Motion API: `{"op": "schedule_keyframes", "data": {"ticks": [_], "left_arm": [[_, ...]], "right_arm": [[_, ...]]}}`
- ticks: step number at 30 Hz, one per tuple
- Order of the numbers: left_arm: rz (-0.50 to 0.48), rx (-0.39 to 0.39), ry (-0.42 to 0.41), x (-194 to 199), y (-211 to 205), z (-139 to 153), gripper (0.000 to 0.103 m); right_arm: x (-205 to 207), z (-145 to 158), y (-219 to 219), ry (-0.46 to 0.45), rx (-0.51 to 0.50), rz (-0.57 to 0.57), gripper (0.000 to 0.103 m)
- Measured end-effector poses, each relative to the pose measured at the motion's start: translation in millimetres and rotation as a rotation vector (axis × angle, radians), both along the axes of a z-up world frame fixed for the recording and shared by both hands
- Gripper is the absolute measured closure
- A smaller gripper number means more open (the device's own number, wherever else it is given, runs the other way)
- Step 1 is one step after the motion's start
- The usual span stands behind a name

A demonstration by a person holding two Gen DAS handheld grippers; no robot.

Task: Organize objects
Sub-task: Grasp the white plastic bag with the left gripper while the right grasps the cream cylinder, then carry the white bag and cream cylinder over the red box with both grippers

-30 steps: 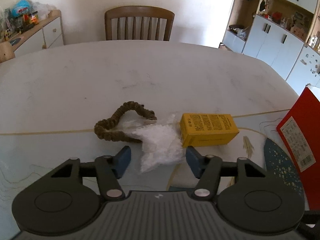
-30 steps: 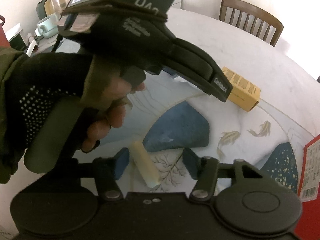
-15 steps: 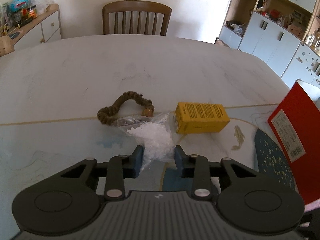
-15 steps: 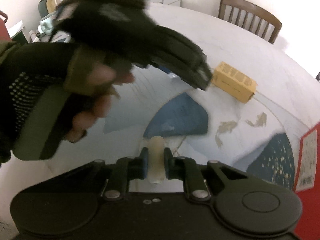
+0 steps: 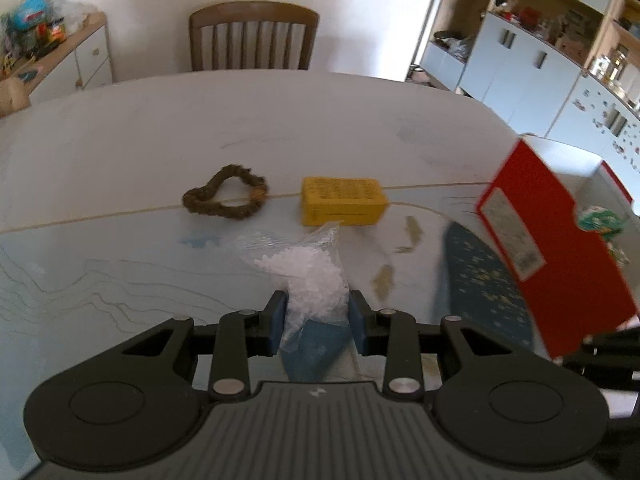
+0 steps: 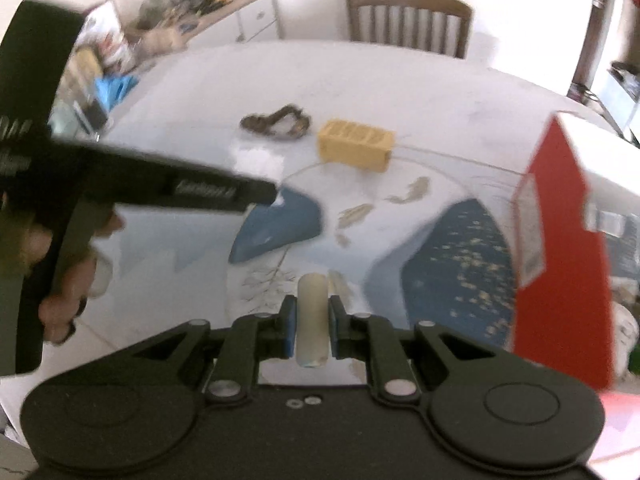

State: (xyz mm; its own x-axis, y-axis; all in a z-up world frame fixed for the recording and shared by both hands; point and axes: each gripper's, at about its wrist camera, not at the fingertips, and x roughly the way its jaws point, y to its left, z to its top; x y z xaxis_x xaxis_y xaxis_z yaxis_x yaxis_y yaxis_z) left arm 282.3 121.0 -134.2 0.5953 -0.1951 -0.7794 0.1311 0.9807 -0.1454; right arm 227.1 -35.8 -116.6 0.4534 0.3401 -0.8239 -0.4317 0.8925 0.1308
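Observation:
My left gripper (image 5: 316, 322) is shut on a clear plastic bag of white granules (image 5: 310, 280) and holds it above the table. My right gripper (image 6: 313, 330) is shut on a pale cream cylinder (image 6: 313, 316), lifted off the table. A brown braided ring (image 5: 226, 197) and a yellow box (image 5: 343, 200) lie side by side further out on the table; both also show in the right wrist view, the ring (image 6: 276, 122) left of the box (image 6: 355, 150). A red open box (image 5: 548, 248) stands at the right, with items inside; it also shows in the right wrist view (image 6: 560, 260).
The white table (image 5: 200, 120) has blue and fish patterns near me. A wooden chair (image 5: 254, 36) stands at the far side. The left hand-held gripper body (image 6: 132, 184) crosses the left of the right wrist view. Cabinets (image 5: 520, 64) stand at the back right.
Both grippers closed: the left on the bag of granules, the right on the cream cylinder. Both then lifted their loads and swung right, bringing the red box closer.

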Motion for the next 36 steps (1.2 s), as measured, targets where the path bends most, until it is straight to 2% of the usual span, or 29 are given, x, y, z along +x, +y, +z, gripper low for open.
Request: {"op": "schedule_keyframes", "data": {"ticks": [8, 20, 26, 36], "left_arm": [[-0.079, 0.007, -0.044, -27, -31, 42, 0.07], [-0.179, 0.007, -0.098, -51, -85, 91, 0.07], [-0.227, 0.001, -0.125, -53, -119, 103, 0.07], [-0.286, 0.012, -0.117, -43, -183, 101, 0.07]], "right_arm": [[-18, 34, -37, -0.077, 0.063, -0.085, 0.089], [-14, 65, -101, -0.145, 0.139, -0.192, 0.089], [-14, 72, -138, -0.169, 0.142, -0.238, 0.089], [-10, 69, -200, -0.18, 0.139, -0.295, 0.089]]}}
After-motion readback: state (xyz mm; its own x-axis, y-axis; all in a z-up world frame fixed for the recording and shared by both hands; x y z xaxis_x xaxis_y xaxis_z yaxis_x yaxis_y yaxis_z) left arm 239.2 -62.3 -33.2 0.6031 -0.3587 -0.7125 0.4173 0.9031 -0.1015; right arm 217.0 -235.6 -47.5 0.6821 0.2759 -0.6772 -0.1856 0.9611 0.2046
